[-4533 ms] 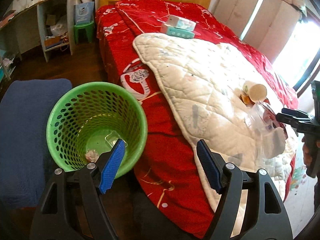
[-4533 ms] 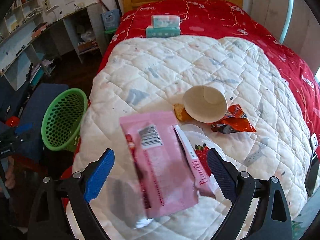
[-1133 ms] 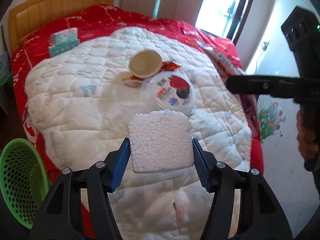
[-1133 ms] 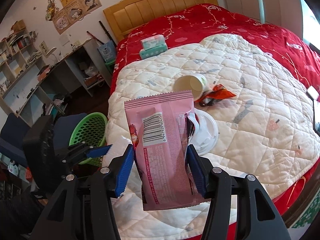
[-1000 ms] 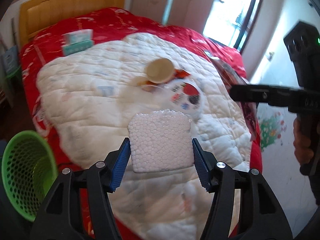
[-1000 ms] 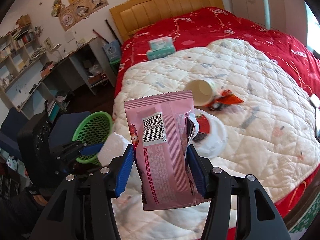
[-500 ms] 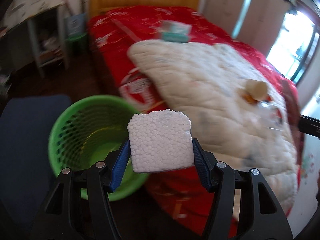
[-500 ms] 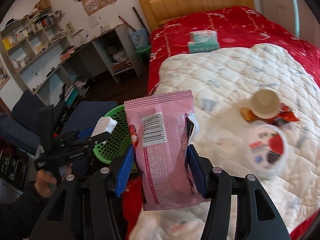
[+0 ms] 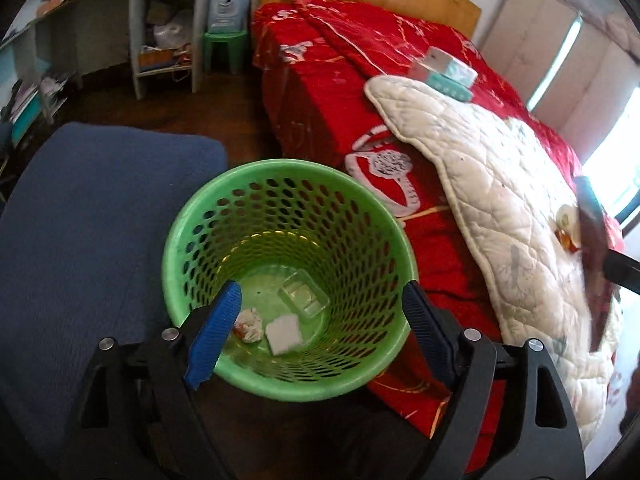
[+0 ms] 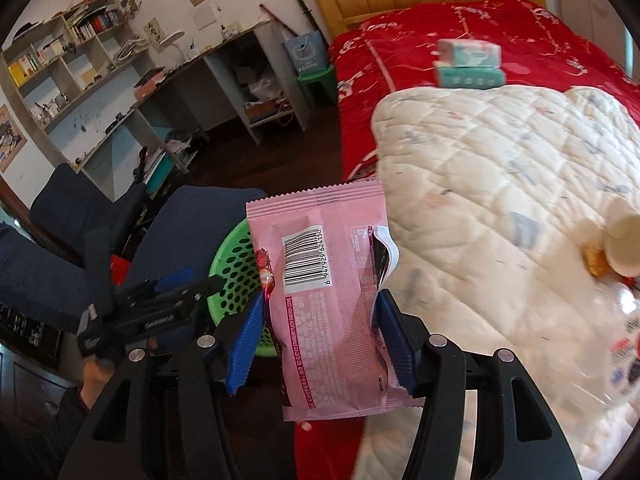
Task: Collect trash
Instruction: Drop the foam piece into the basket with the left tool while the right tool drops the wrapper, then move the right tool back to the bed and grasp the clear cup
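Foam (image 9: 283,331): we see it in the green basket (image 9: 404,240); left gripper (image 9: 320,332) opening, empty.
Pink bag (image 10: 332,300): right gripper (image 10: 320,340) grips it, loosening.
Left: cup (image 10: 622,238), lower right.

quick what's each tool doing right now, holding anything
Left tool: jaws opening, empty, above the green perforated plastic basket.
Right tool: jaws starting to open, pink foil snack packet between them.

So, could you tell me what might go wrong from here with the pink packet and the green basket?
1. The pink snack packet sits between the opening jaws of the right gripper, beside the green perforated plastic basket, not over it; it could drop onto the floor.
2. The left gripper hangs over the basket mouth with jaws opening and empty; the two grippers could collide.
3. The paper cup and wrappers remain on the white quilt and could be missed.
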The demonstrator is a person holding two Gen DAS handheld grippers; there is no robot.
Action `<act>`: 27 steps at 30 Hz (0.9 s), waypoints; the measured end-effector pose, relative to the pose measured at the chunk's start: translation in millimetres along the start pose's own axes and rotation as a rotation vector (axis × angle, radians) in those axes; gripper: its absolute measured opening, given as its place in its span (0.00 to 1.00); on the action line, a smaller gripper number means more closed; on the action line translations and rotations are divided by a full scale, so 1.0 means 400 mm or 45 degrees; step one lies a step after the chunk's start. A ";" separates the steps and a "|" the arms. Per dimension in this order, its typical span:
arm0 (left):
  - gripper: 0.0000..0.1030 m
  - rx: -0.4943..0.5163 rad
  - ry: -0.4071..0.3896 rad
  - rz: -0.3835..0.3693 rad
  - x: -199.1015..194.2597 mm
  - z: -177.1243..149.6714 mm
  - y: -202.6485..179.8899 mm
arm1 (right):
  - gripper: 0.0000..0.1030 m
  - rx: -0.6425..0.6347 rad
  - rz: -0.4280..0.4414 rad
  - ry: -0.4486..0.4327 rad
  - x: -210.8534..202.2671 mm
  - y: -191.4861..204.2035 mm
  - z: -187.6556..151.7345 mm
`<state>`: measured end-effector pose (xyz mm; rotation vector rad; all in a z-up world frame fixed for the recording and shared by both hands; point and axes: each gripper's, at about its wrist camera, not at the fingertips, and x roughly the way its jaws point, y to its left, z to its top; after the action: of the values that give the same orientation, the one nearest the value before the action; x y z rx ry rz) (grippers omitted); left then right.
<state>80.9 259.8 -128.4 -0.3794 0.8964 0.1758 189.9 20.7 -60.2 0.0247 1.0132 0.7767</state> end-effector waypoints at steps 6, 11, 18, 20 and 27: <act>0.80 -0.066 -0.035 0.018 -0.049 -0.028 0.053 | 0.55 -0.023 0.027 0.051 0.110 0.075 0.030; 0.80 -0.110 -0.058 0.036 -0.082 -0.047 0.092 | 0.57 0.000 0.040 0.082 0.197 0.127 0.053; 0.81 -0.121 -0.067 0.049 -0.095 -0.059 0.106 | 0.82 0.034 0.096 0.067 0.267 0.186 0.081; 0.81 -0.123 -0.064 0.048 -0.093 -0.058 0.103 | 0.82 0.052 0.105 0.053 0.265 0.189 0.087; 0.81 -0.084 -0.063 0.019 -0.090 -0.055 0.063 | 0.82 0.049 0.072 0.018 0.198 0.158 0.072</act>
<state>35.0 274.5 -118.6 -0.4278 0.8462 0.2283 198.9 123.7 -80.8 0.0817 1.0442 0.8095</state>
